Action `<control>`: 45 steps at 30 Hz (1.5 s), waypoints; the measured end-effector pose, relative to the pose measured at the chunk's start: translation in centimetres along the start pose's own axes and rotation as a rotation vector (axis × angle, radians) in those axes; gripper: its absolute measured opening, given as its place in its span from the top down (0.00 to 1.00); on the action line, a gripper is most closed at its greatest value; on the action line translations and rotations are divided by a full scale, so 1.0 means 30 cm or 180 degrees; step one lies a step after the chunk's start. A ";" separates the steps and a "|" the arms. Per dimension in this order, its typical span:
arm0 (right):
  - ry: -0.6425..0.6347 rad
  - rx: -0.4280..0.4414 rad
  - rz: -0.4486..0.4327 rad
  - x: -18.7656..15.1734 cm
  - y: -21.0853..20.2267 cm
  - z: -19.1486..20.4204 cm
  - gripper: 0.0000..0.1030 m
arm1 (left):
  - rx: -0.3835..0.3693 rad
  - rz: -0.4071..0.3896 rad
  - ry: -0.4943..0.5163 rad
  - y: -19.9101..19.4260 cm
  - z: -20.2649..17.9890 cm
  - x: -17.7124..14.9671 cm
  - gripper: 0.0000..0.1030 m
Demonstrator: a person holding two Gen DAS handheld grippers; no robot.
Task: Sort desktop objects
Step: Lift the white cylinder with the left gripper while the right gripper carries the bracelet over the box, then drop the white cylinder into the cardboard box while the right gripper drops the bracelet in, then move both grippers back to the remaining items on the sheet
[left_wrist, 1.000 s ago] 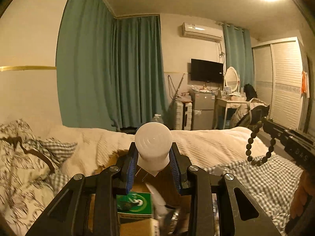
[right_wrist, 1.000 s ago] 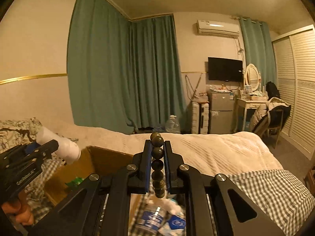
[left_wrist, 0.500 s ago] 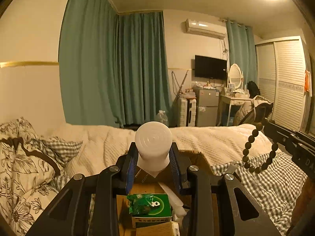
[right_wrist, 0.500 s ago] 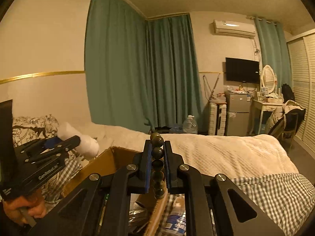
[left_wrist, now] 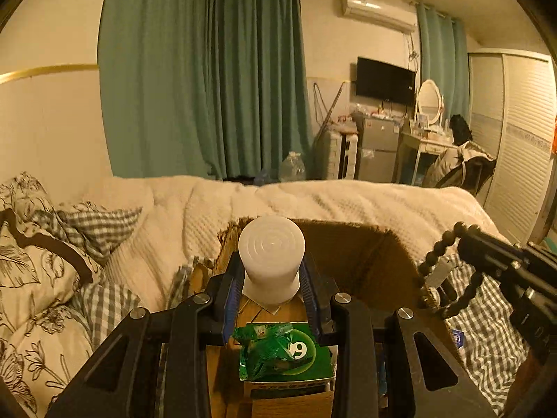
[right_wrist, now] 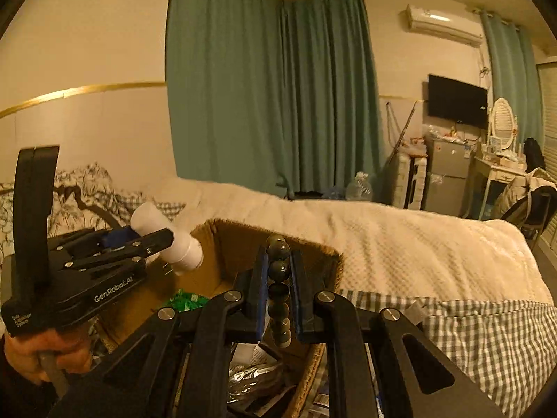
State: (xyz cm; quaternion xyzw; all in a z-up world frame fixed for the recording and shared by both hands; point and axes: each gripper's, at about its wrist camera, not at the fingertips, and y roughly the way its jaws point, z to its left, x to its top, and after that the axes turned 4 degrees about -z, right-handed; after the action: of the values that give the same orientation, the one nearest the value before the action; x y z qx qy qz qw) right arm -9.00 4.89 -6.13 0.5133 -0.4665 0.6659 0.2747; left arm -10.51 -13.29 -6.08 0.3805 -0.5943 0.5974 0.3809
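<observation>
My left gripper [left_wrist: 271, 271] is shut on a white plastic bottle [left_wrist: 271, 257], its round end facing the camera. It hangs over an open cardboard box [left_wrist: 348, 244] on the bed. A green packet [left_wrist: 278, 351] lies in the box below the bottle. In the right wrist view the left gripper [right_wrist: 153, 240] holds the same white bottle [right_wrist: 167, 233] above the box's left side. My right gripper [right_wrist: 278, 271] is shut on a string of dark beads [right_wrist: 278, 289] over the cardboard box [right_wrist: 243, 244]. The bead string [left_wrist: 438, 264] dangles at the right in the left wrist view.
The box sits on a bed with a cream blanket [left_wrist: 313, 202] and a checked sheet [right_wrist: 487, 341]. Floral pillows [left_wrist: 31, 261] lie at the left. A silvery wrapper [right_wrist: 254, 383] lies inside the box. A hand [right_wrist: 38, 355] grips the left tool's handle.
Both grippers have moved forward and down over the cardboard box, still holding the bottle and the beads. The box now fills more of both views.
</observation>
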 end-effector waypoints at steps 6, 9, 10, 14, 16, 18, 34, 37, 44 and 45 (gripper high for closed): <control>-0.0063 0.0116 0.0235 -0.043 0.112 0.033 0.90 | 0.0048 0.0172 -0.0029 0.068 0.007 -0.011 0.69; -0.0077 0.0139 0.0347 -0.064 0.153 0.040 0.90 | 0.0037 0.0267 -0.0068 0.092 0.019 -0.016 0.69; -0.0084 0.0137 0.0386 -0.073 0.165 0.041 0.90 | 0.0033 0.0275 -0.0078 0.092 0.022 -0.017 0.69; -0.0074 0.0106 0.0467 -0.088 0.181 0.035 0.90 | 0.0037 0.0241 -0.0071 0.079 0.019 -0.014 0.66; -0.0087 0.0072 0.0475 -0.091 0.177 0.032 0.85 | 0.0033 0.0231 -0.0065 0.075 0.015 -0.013 0.65; -0.0078 0.0049 0.0448 -0.089 0.165 0.028 0.71 | 0.0050 0.0222 -0.0090 0.073 0.023 -0.013 0.59; 0.0037 -0.0218 0.0022 -0.001 -0.063 -0.022 0.48 | 0.0136 -0.0303 -0.0419 -0.099 0.070 0.038 0.11; 0.0058 -0.0264 -0.0042 0.011 -0.108 -0.041 0.42 | 0.0205 -0.0464 -0.0442 -0.138 0.065 0.044 0.00; 0.0176 -0.0370 -0.0296 0.051 -0.215 -0.099 0.15 | 0.0074 -0.0745 -0.0440 -0.232 0.030 0.063 0.00; 0.0190 -0.0383 -0.0323 0.058 -0.228 -0.106 0.13 | 0.0063 -0.0756 -0.0428 -0.238 0.023 0.064 0.00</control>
State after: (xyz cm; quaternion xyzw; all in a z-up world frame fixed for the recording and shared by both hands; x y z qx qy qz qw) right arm -5.13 10.41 -2.29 0.4988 -0.4707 0.6369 0.3522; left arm -4.84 -13.95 -1.32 0.4910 -0.5634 0.5272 0.4045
